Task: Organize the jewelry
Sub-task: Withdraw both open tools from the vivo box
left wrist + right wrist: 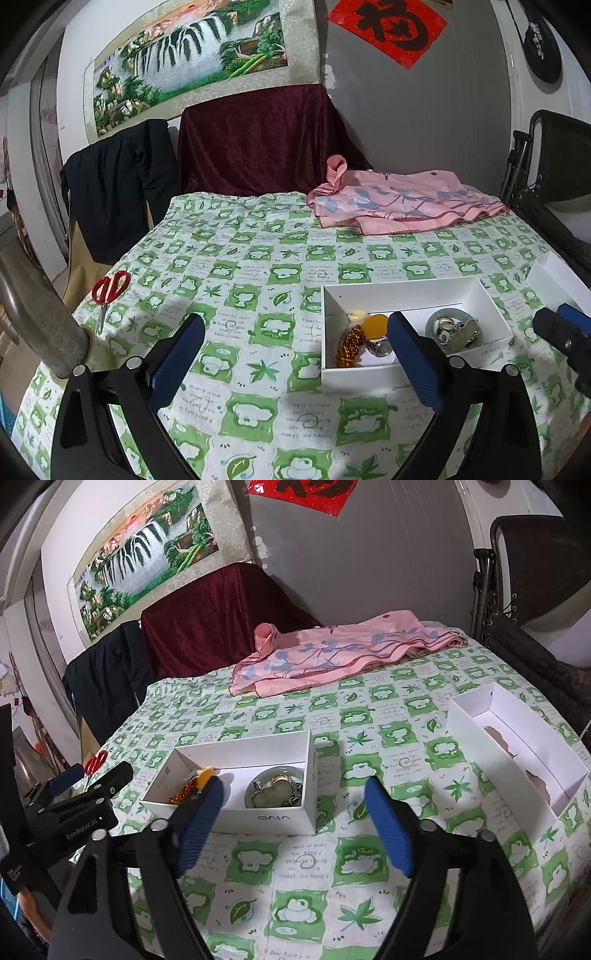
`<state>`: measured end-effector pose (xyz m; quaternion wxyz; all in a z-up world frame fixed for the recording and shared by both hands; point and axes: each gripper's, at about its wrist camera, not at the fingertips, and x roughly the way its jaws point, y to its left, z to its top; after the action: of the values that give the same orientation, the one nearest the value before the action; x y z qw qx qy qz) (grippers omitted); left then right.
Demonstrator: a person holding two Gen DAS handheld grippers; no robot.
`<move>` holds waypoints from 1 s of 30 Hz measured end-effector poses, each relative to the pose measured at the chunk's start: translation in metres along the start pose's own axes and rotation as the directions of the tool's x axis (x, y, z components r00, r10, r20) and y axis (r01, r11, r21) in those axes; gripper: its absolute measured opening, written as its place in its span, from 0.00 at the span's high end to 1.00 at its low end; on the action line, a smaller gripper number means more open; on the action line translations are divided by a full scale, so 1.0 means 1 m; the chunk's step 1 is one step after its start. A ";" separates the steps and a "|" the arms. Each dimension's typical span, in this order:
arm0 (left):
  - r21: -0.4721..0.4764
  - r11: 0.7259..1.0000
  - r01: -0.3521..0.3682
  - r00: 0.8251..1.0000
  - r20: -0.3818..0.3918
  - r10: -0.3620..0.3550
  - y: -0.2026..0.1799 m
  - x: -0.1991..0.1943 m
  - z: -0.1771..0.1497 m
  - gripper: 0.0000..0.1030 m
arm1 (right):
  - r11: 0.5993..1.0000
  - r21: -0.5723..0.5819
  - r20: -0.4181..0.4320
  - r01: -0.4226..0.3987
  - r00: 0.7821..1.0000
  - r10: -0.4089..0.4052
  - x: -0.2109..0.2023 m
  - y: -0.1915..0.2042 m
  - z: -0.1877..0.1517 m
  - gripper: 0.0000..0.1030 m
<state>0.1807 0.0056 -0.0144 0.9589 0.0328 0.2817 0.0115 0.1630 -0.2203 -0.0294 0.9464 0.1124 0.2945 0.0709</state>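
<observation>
Both claws hang over the table (295,867) with nothing in them: the left claw (295,354) spread wide, the right claw (295,823) also parted well, its blue pads clear of everything. The jewelry sits in the white box (236,816) just ahead of them: an amber bead strand (351,347), a yellow stone (373,326) and a ring (378,347) on one side, a pale green bangle (258,779) with a heart-shaped pendant (271,795) and chain on the other. A second white box (517,753) stands well apart to the right, holding no jewelry that I can see. All the pieces look gathered, so I would judge the next step is fitting that second box over as a lid. To do it well, take it by its long walls, turn it level, and lower it squarely.
</observation>
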 end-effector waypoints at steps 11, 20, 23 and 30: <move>-0.006 1.000 -0.016 1.000 0.008 0.016 0.001 -0.003 0.001 0.06 | 0.999 0.048 -0.019 0.002 1.000 -0.002 0.001 -0.008 0.002 0.16; 0.014 1.000 0.003 1.000 0.010 -0.003 -0.004 -0.007 0.000 0.06 | 0.999 0.031 -0.026 0.023 0.999 -0.022 0.002 -0.005 0.001 0.14; 0.009 1.000 -0.005 1.000 0.002 0.005 -0.003 -0.006 -0.001 0.06 | 0.999 0.030 -0.031 0.025 0.999 -0.024 0.004 -0.004 0.001 0.13; -0.001 1.000 0.005 1.000 -0.020 -0.005 -0.001 -0.002 -0.001 0.06 | 0.999 0.015 -0.043 0.040 0.998 -0.040 0.007 -0.002 -0.002 0.13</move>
<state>0.1781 0.0044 -0.0143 0.9560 0.0318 0.2914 0.0095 0.1681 -0.2205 -0.0353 0.9402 0.1125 0.3173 0.0519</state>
